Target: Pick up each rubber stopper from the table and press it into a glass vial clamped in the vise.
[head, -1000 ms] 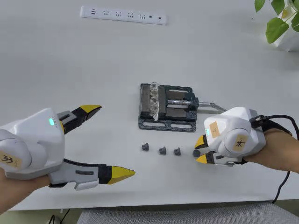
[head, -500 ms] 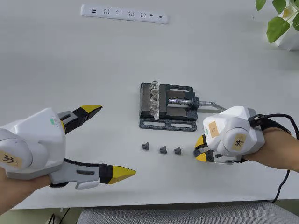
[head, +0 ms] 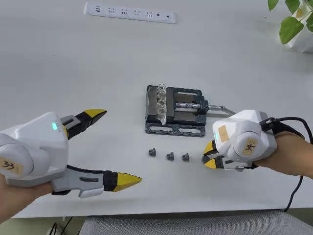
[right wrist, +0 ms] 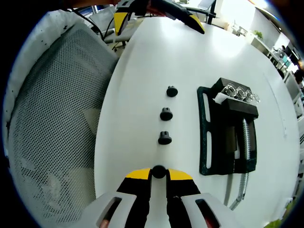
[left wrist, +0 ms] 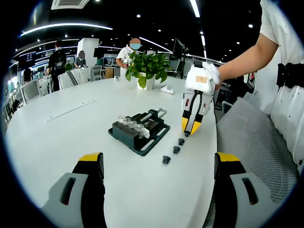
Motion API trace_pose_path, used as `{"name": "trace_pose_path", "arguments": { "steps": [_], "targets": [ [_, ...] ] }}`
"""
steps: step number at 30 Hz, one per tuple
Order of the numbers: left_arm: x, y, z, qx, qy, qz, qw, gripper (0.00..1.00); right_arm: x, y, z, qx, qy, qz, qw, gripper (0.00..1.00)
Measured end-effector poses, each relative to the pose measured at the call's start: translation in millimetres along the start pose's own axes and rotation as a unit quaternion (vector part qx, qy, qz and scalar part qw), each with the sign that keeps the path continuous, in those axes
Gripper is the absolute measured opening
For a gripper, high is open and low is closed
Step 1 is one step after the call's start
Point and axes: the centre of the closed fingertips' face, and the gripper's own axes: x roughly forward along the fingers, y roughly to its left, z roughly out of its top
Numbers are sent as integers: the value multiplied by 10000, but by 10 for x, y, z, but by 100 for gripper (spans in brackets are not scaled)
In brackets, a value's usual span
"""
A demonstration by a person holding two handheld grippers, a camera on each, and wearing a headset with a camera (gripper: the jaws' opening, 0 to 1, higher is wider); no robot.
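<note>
In the head view your left tool [head: 115,147] gapes wide at near left, and your right tool [head: 209,157] sits just right of three loose rubber stoppers [head: 170,156] on the counter [head: 73,63]. In the left gripper view the vise [left wrist: 145,135] holds its glass vials [left wrist: 130,122] upright, seemingly unplugged. In the right gripper view the jaws pinch a fourth stopper [right wrist: 158,171] at their very tips, so a tilted push could squirt it out or crack a vial.

I see a white table [head: 73,73] with a curved near edge. A dark vise [head: 176,118] sits flat near its middle. Just in front of the vise, three stoppers [head: 170,156] stand in a short row, apart from one another and from the vise. A white power strip [head: 129,13] lies along the far side. A potted plant [head: 289,28] stands at the far right.
</note>
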Motion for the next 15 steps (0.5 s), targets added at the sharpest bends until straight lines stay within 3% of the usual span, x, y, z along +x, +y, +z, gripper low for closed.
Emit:
{"name": "trace_pose_path", "arguments": {
  "steps": [7,15],
  "targets": [
    [1,0,5,6,-12,-10,10000,96,-115,-42,42,93,-75,-26,9999,7],
    [1,1,4,29,-17,-32,10000,96,-313,-216,219,179,-365,-156,9991,7]
  ]
}}
